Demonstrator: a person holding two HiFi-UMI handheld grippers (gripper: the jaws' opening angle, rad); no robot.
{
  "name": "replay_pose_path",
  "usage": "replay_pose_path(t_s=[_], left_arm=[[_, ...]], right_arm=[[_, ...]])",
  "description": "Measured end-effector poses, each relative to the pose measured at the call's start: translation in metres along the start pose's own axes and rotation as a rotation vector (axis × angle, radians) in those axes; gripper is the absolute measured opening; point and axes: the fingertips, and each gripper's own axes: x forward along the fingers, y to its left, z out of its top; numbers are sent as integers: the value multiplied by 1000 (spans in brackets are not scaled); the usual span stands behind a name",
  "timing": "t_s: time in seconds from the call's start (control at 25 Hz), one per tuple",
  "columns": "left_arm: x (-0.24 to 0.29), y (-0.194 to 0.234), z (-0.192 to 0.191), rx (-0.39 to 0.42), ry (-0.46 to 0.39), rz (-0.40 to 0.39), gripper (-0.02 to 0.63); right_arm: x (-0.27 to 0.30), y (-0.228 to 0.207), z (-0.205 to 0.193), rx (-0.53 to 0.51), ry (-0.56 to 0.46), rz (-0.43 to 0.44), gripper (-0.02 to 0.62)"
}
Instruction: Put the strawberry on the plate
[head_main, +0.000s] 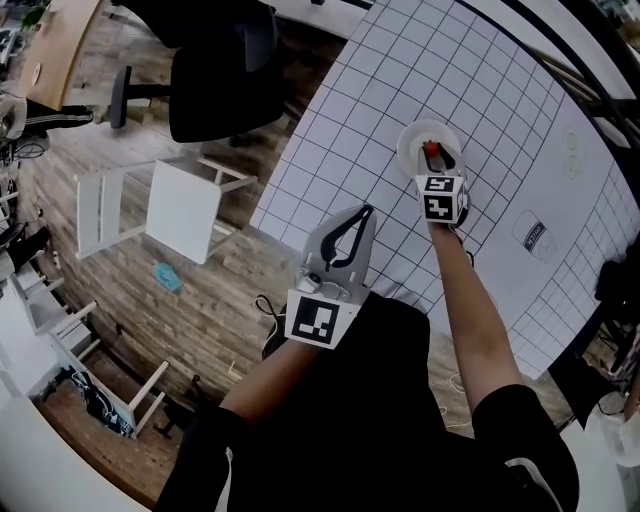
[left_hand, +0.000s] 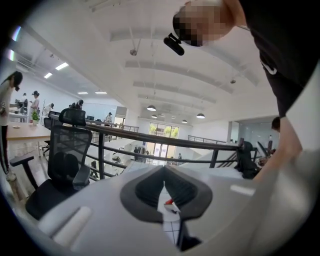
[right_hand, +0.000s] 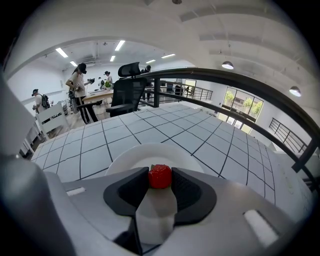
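A red strawberry (right_hand: 160, 176) is pinched between the tips of my right gripper (right_hand: 160, 178), which is shut on it. It hangs just over the white plate (right_hand: 135, 156) on the gridded table. In the head view the strawberry (head_main: 431, 150) shows above the plate (head_main: 412, 143), with the right gripper (head_main: 433, 157) reaching in from the near side. My left gripper (head_main: 362, 213) is held back off the table's near edge, jaws closed with nothing between them. In the left gripper view its tips (left_hand: 163, 170) meet, and a speck of the strawberry (left_hand: 170, 202) shows below them.
The white gridded table (head_main: 500, 130) runs to the right; its left edge drops to a wooden floor. A black office chair (head_main: 215, 75) and a white stand (head_main: 150, 210) are on that floor. A printed label (head_main: 534, 235) lies on the table to the right.
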Motion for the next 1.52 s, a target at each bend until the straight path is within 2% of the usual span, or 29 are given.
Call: replay_pose_path(t_s=[0.16, 0.8, 0.88, 0.96, 1.16, 1.32, 1.52], left_arm=[[-1, 5, 2, 3, -7, 11, 9], [-21, 10, 10, -18, -36, 23, 9], [-25, 10, 12, -16, -42, 19, 9], [-28, 8, 15, -13, -51, 7, 9], [-37, 5, 22, 1, -59, -13, 9], [-49, 5, 26, -18, -70, -30, 9], [-60, -6, 38, 20, -106, -115, 9]], right_arm=[[0, 2, 1, 3, -4, 10, 147], [-30, 11, 14, 10, -41, -10, 255], [-41, 11, 21, 13, -67, -17, 251], [-55, 12, 31, 8, -98, -28, 221], [-91, 19, 57, 45, -156, -42, 216], [-128, 34, 70, 135, -201, -42, 210], [-184, 51, 83, 212, -261, -46, 184]])
